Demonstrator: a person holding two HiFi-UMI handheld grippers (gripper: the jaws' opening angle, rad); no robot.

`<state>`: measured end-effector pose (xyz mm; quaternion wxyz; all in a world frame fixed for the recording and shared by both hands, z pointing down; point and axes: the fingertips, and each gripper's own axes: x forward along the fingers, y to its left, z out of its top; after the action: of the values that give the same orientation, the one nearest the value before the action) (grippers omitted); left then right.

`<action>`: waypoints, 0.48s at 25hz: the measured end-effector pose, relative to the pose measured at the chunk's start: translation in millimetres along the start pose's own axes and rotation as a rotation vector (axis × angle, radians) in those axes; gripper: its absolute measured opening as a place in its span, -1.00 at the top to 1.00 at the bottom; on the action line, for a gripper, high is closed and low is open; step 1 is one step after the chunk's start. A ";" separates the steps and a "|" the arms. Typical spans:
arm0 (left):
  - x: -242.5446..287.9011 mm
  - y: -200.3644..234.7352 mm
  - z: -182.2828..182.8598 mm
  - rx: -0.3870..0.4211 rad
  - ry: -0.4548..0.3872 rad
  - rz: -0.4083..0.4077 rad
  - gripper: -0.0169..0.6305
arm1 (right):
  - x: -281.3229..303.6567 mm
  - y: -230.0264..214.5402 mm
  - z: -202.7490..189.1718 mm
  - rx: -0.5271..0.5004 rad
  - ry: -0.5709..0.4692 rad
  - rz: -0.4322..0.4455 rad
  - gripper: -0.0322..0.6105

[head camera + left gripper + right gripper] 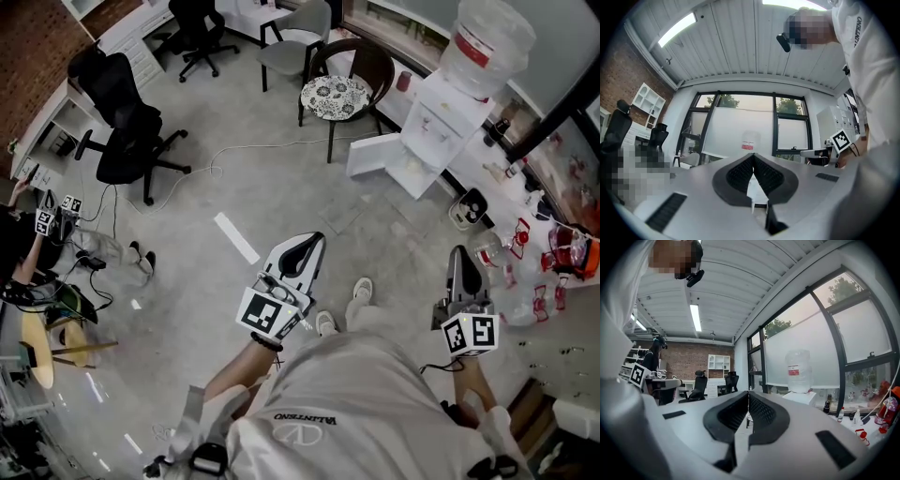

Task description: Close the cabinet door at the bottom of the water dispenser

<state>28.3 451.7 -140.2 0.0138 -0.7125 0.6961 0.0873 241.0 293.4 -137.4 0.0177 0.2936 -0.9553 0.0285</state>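
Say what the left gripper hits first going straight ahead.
Way looks free up to the water dispenser: its bottle sits right above the left gripper in that gripper's view. The open cabinet door may come first; depth unclear.

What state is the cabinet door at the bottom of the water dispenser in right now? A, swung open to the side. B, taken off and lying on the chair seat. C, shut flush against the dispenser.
A: in the head view the white cabinet door stands swung out from the base of the water dispenser, leaving the compartment behind it open.
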 end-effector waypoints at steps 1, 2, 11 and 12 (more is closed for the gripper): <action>4.1 0.9 1.6 0.003 -0.001 0.001 0.92 | 4.0 -2.5 0.4 0.003 -0.001 0.004 0.85; 8.8 2.0 3.8 0.007 -0.003 0.002 0.92 | 8.7 -5.1 1.4 0.005 -0.002 0.008 0.85; 63.7 9.6 8.1 0.034 0.004 0.010 0.92 | 54.9 -40.3 6.7 0.024 -0.004 0.047 0.85; 71.7 10.6 6.7 0.034 0.004 0.012 0.92 | 60.8 -46.6 6.0 0.029 -0.003 0.048 0.85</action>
<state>18.2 381.4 -156.0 0.0240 -0.7081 0.7018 0.0739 216.8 220.5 -138.2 0.0113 0.2707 -0.9617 0.0422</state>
